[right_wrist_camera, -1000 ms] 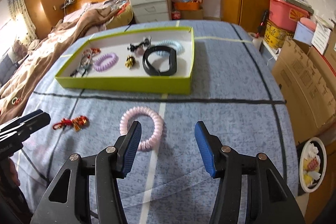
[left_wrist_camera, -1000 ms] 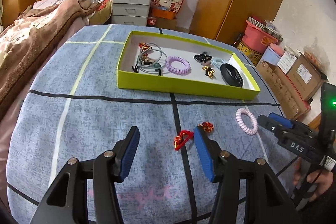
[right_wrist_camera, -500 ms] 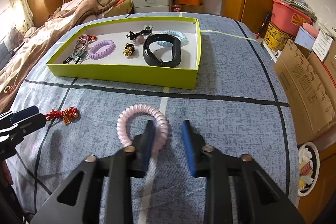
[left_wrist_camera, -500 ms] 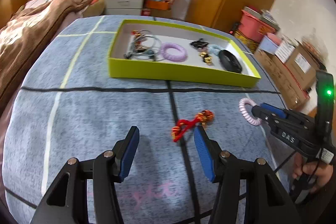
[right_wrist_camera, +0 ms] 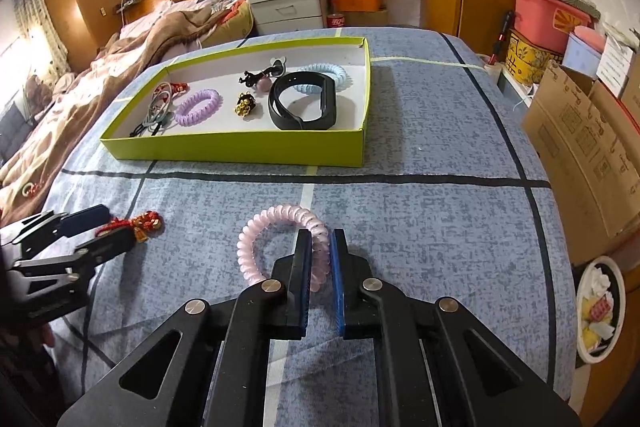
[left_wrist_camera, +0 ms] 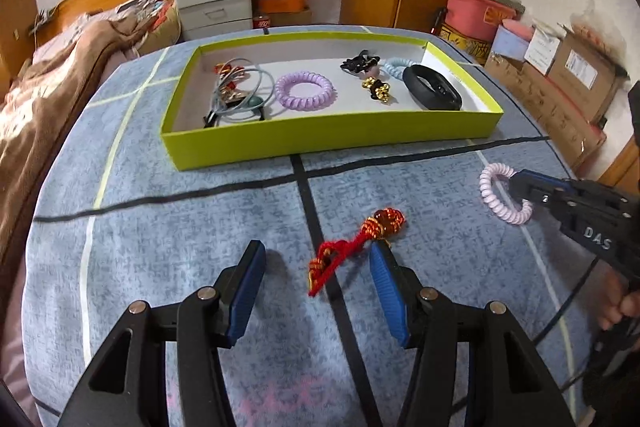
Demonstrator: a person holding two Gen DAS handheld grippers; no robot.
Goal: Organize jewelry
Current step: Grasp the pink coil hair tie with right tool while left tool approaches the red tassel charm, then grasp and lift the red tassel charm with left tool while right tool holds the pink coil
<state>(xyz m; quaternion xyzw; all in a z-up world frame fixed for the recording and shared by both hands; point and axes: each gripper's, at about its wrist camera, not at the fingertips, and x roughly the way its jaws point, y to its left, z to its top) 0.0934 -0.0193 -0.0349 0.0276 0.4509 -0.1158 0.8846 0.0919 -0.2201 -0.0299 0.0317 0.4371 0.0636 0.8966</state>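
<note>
My right gripper (right_wrist_camera: 320, 247) is shut on the right side of a pink spiral hair tie (right_wrist_camera: 256, 239), which also shows in the left wrist view (left_wrist_camera: 490, 183). My left gripper (left_wrist_camera: 318, 255) is open, with a red and gold knotted charm (left_wrist_camera: 360, 239) lying on the blue cloth between its fingertips. That charm (right_wrist_camera: 142, 223) and the left gripper (right_wrist_camera: 98, 227) also show in the right wrist view. A lime-green tray (left_wrist_camera: 320, 139) further back holds a purple spiral tie (left_wrist_camera: 306, 91), a black band (left_wrist_camera: 432, 93), a light blue tie, gold beads and cords.
The blue checked cloth (right_wrist_camera: 420, 219) covers the surface. A bed with a brown blanket (right_wrist_camera: 120, 63) lies to the left. Cardboard boxes (right_wrist_camera: 588, 139) and a pink bin stand to the right. A white drawer unit (left_wrist_camera: 214, 5) stands behind the tray.
My right gripper closed onto the pink spiral tie. My left gripper moved forward, so the red charm now lies between its open fingers.
</note>
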